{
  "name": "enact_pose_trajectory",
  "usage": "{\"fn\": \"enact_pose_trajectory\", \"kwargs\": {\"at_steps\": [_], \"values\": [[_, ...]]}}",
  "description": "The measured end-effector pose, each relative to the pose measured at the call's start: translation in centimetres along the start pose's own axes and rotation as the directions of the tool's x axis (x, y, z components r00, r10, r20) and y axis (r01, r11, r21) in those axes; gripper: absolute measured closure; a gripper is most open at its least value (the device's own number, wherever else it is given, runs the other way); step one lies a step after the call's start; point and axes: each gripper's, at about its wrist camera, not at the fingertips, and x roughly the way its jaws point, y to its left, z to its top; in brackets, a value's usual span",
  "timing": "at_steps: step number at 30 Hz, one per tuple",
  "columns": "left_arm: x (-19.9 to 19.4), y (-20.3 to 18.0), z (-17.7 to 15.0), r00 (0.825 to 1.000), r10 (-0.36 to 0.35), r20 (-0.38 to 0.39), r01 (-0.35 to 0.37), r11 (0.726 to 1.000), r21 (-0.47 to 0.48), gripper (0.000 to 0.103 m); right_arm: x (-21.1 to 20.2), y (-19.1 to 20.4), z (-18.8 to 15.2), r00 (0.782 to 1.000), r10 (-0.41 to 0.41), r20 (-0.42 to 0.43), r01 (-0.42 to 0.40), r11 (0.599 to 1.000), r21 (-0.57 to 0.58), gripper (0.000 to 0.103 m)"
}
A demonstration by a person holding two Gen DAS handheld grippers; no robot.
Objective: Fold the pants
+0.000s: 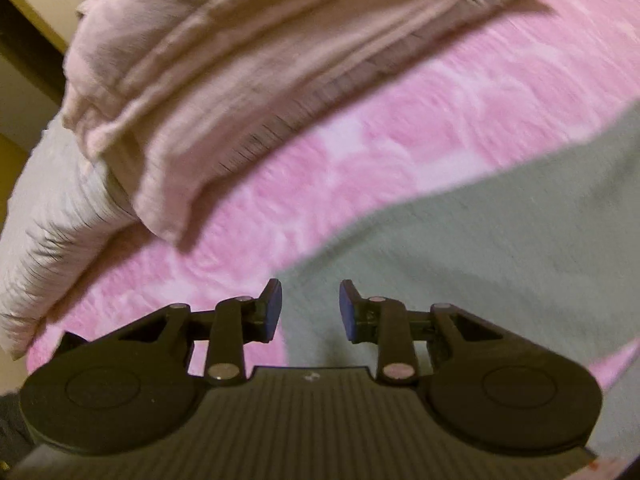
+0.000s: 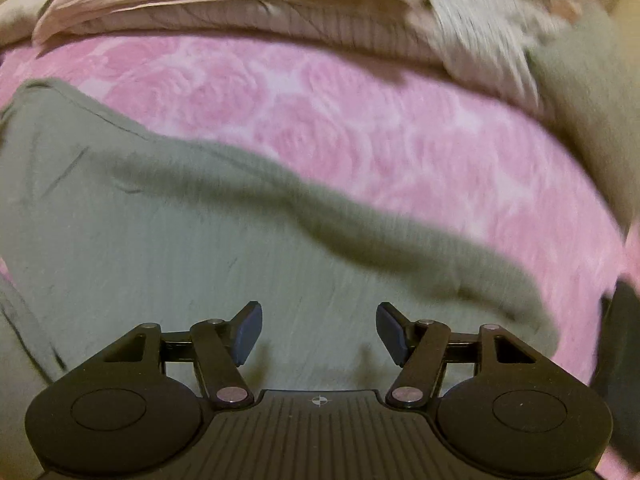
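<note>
Grey-green pants lie flat on a pink rose-patterned blanket. In the left wrist view they fill the lower right, and my left gripper hovers open just over their near edge, with nothing between its blue pads. In the right wrist view the pants spread across the lower left and middle, with a thick fold ridge running to the right. My right gripper stands open above the cloth, holding nothing. Both views are blurred by motion.
A stack of folded beige-pink clothes lies at the far side of the blanket, seen also in the right wrist view as beige-pink clothes. Grey ribbed cloth and another grey-green garment sit at the right. Pale ribbed fabric is at the left.
</note>
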Motion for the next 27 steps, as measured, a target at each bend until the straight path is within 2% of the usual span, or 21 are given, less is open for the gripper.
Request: {"fn": "enact_pose_trajectory", "kwargs": {"at_steps": [3, 6, 10, 13, 15, 17, 21, 23, 26, 27], "values": [[-0.9, -3.2, -1.4, 0.999, -0.031, -0.016, 0.031, 0.999, 0.023, 0.076, -0.1, -1.2, -1.3, 1.000, -0.015, -0.019, 0.017, 0.997, 0.077, 0.043], [-1.4, -7.0, -1.1, 0.997, -0.075, -0.020, 0.075, 0.996, 0.038, 0.075, -1.0, -4.2, -2.7, 0.999, -0.048, -0.007, 0.048, 0.984, 0.173, 0.043], [-2.7, -13.5, 1.6, 0.991, -0.132, 0.015, 0.130, 0.988, 0.077, 0.073, -2.1, -10.3, -4.7, 0.994, -0.105, 0.024, 0.097, 0.970, 0.224, 0.043], [-3.5, -19.5, 4.8, 0.982, -0.183, 0.041, 0.178, 0.978, 0.107, 0.073, -1.4, -15.8, -6.8, 0.993, -0.120, 0.012, 0.112, 0.954, 0.277, 0.043], [-4.0, -23.8, 7.1, 0.972, -0.231, 0.046, 0.225, 0.967, 0.119, 0.072, -1.0, -19.6, -8.1, 0.996, -0.087, 0.021, 0.075, 0.939, 0.335, 0.043], [-4.3, -27.9, 9.3, 0.960, -0.274, 0.052, 0.264, 0.954, 0.145, 0.071, -0.4, -22.7, -9.0, 0.998, -0.019, 0.052, -0.002, 0.925, 0.379, 0.043], [-4.1, -35.2, 13.2, 0.943, -0.329, 0.056, 0.310, 0.925, 0.218, 0.070, 1.9, -25.8, -10.1, 0.985, 0.139, 0.106, -0.172, 0.878, 0.447, 0.044], [-3.5, -38.0, 14.9, 0.936, -0.347, 0.060, 0.322, 0.911, 0.256, 0.070, 2.5, -26.1, -10.4, 0.970, 0.193, 0.150, -0.241, 0.860, 0.449, 0.057], [-2.6, -41.1, 17.5, 0.926, -0.374, 0.059, 0.341, 0.891, 0.299, 0.070, 3.0, -26.5, -10.9, 0.961, 0.209, 0.181, -0.273, 0.826, 0.493, 0.065], [-2.2, -41.9, 18.5, 0.923, -0.381, 0.059, 0.346, 0.885, 0.311, 0.070, 3.1, -26.8, -11.0, 0.964, 0.202, 0.173, -0.264, 0.813, 0.519, 0.093]]}}
